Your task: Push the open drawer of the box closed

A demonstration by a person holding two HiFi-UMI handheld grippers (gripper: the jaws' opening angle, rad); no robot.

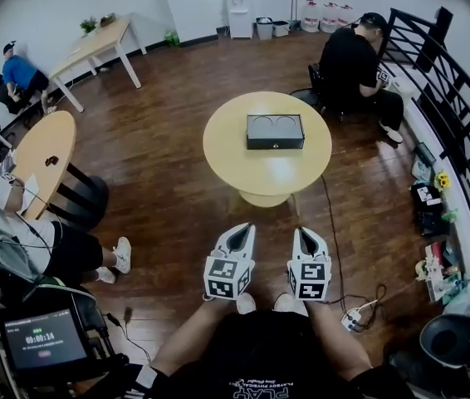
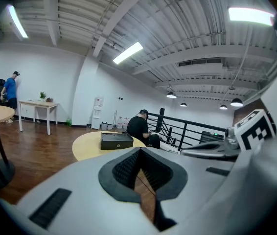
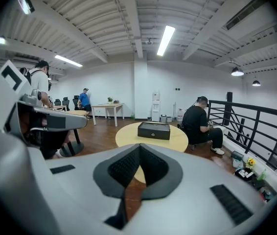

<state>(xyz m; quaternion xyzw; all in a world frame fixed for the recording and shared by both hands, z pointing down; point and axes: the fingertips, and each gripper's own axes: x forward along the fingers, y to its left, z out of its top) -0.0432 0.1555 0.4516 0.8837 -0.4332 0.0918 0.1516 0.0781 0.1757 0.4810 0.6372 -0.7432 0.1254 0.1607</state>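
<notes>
Box (image 1: 275,131), black and low, sits near the centre of the round wooden table (image 1: 218,152). Its drawer front faces the grippers and possibly stands slightly out; too small to tell. Left gripper (image 1: 241,228) and right gripper (image 1: 303,232) are held side by side, well short of the table. Both have jaws pressed together, nothing between them. A seated person (image 1: 353,65) is beyond the table.

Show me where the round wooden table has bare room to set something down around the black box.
The round pale wooden table holds only the black rectangular box. The widest bare patch lies between the box's near side and the near rim. Smaller crescents lie left and right of it, and behind it there is only a thin strip. Nowhere is crowded.
</notes>
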